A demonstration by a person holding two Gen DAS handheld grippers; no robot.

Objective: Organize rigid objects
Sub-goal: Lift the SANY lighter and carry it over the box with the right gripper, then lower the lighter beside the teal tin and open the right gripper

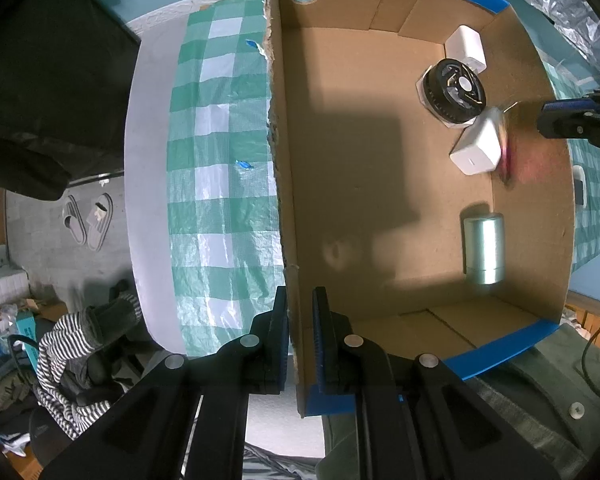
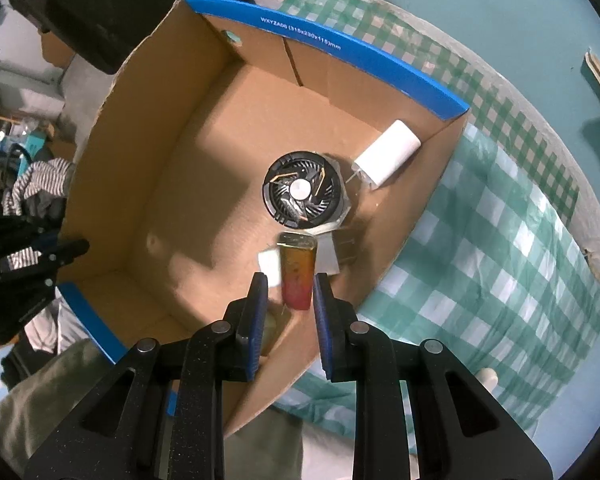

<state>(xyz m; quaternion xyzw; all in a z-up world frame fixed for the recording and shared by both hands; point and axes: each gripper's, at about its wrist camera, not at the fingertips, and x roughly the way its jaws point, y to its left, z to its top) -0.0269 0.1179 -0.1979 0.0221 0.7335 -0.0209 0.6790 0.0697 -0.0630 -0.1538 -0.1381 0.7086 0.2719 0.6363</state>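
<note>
Clamped between the blue-padded jaws of the right gripper (image 2: 290,300), a small flat orange-to-red translucent object with a brass-coloured top end (image 2: 297,276) is held over the right-hand side of the open brown cardboard box with blue-taped rims (image 2: 364,56). Its tinted body is blurred in both views, so its exact kind cannot be told. On the opposite side, the box's torn wall is pinched by the closed left gripper (image 1: 300,340), and the carton is thereby steadied on the green-and-white checked tablecloth (image 1: 220,160). Already lying on the box floor are a round black cooling fan with a white hub (image 2: 300,192), a white rounded plastic adapter (image 2: 388,152) in the far corner, a second white plastic block (image 1: 476,152) near the held piece, and a pale metallic cylinder (image 1: 484,250) set apart nearer the person. For a clean placement, the held object is best lowered onto bare cardboard between the fan and the cylinder, clear of the white block just beside it, and released only once it rests flat, while the wall is kept gripped so the box is not pushed.
</note>
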